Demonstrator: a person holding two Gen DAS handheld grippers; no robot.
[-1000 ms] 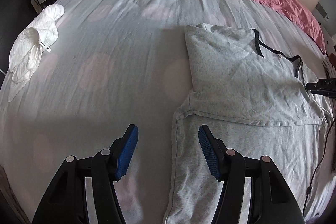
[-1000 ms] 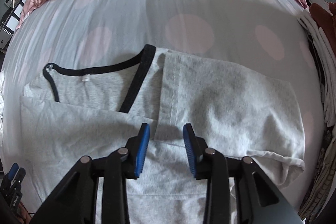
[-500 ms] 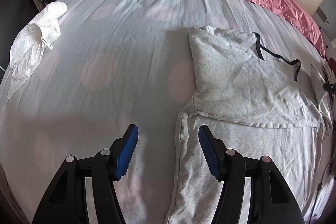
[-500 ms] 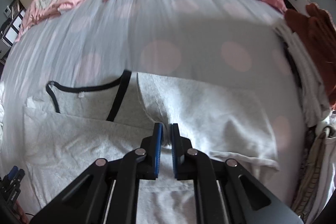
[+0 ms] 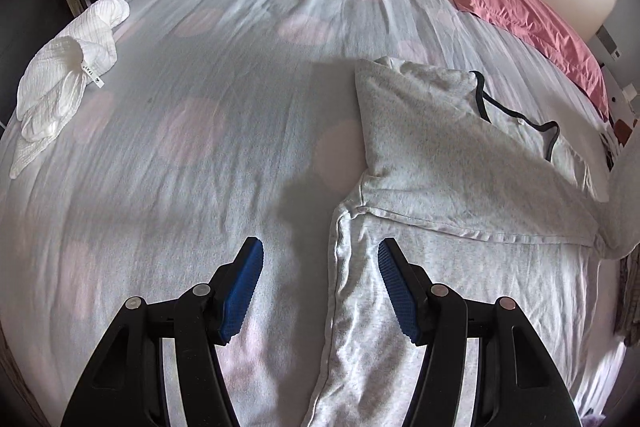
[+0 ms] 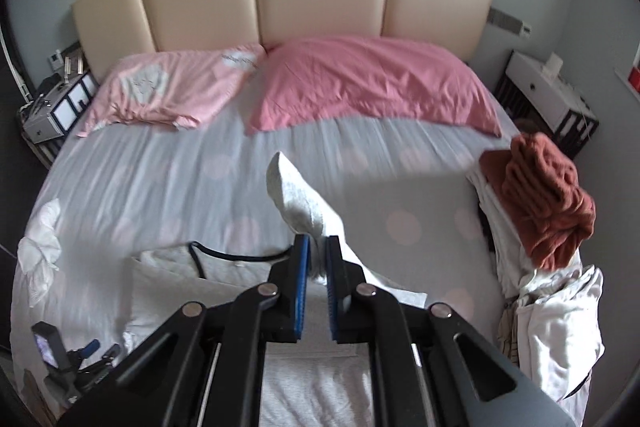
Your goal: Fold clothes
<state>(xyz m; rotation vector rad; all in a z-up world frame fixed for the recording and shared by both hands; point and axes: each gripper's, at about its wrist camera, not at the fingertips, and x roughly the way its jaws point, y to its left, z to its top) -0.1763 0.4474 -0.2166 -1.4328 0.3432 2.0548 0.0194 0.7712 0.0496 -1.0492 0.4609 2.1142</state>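
A grey T-shirt (image 5: 432,163) lies near the bed's (image 5: 200,127) right edge, neckline toward the pillows. The right gripper (image 6: 316,255) pinches a lifted fold of it. The left gripper (image 5: 320,267) hovers, jaws apart, over its left hem.

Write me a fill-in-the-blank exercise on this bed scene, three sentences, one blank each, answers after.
1. The right hand-held gripper is shut on a sleeve of the heather-grey T-shirt with black neck trim, lifting it off the ____.
2. The left hand-held gripper hovers with its jaws ____, holding nothing.
3. The crumpled white ribbed garment lies on the sheet, ____ from the grey T-shirt.

Missing words: bed; open; apart
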